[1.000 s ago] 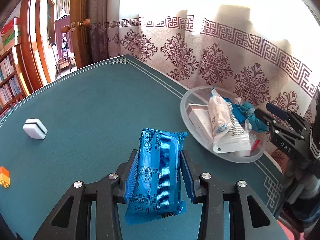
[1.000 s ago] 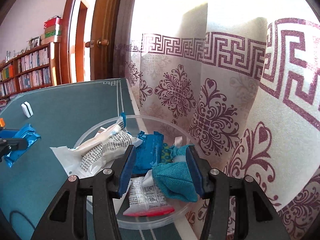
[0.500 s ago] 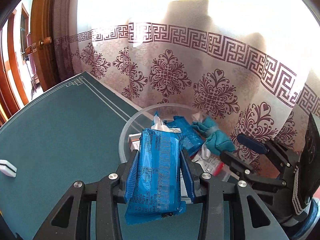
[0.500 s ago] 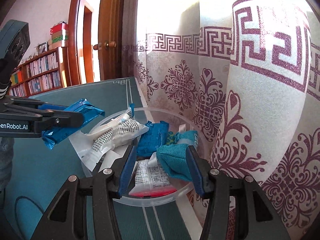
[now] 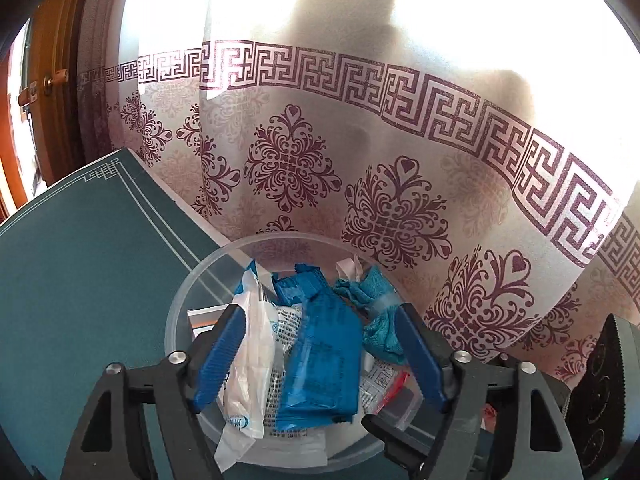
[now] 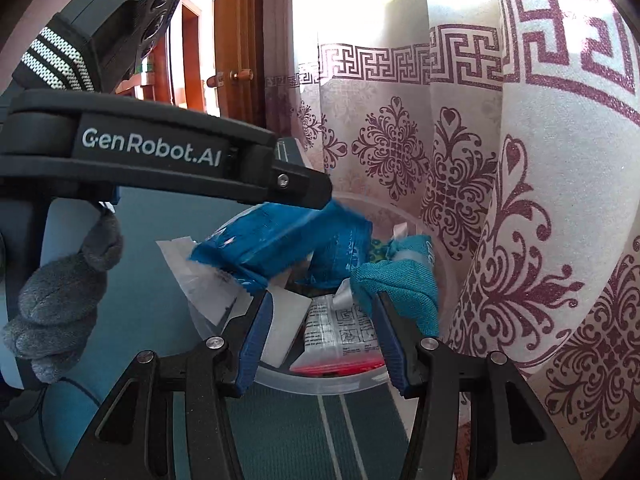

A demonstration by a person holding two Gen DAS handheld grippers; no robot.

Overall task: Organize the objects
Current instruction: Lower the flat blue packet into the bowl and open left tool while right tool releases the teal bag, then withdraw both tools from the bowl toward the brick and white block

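A crinkled blue foil packet (image 5: 320, 354), printed with fine text, is seen lying free between the spread-apart fingers of the left gripper (image 5: 320, 354), on the pile in the clear plastic bowl (image 5: 180, 304). White packets (image 5: 252, 344), a teal cloth (image 5: 376, 312) and a red-edged sachet (image 6: 340, 332) are also held there. The right gripper (image 6: 322, 338) is released at the bowl's near rim, grasping nothing.

Clear bowl (image 5: 188, 292) is packed: blue packet (image 5: 320, 356), white pouches (image 5: 252, 356) and teal cloth (image 5: 380, 320) fill it to the rim. Left gripper (image 5: 320, 320) hangs over it, blocking top access. Curtain (image 5: 400, 184) crowds the far side. Green table (image 5: 80, 260) left of bowl is open.
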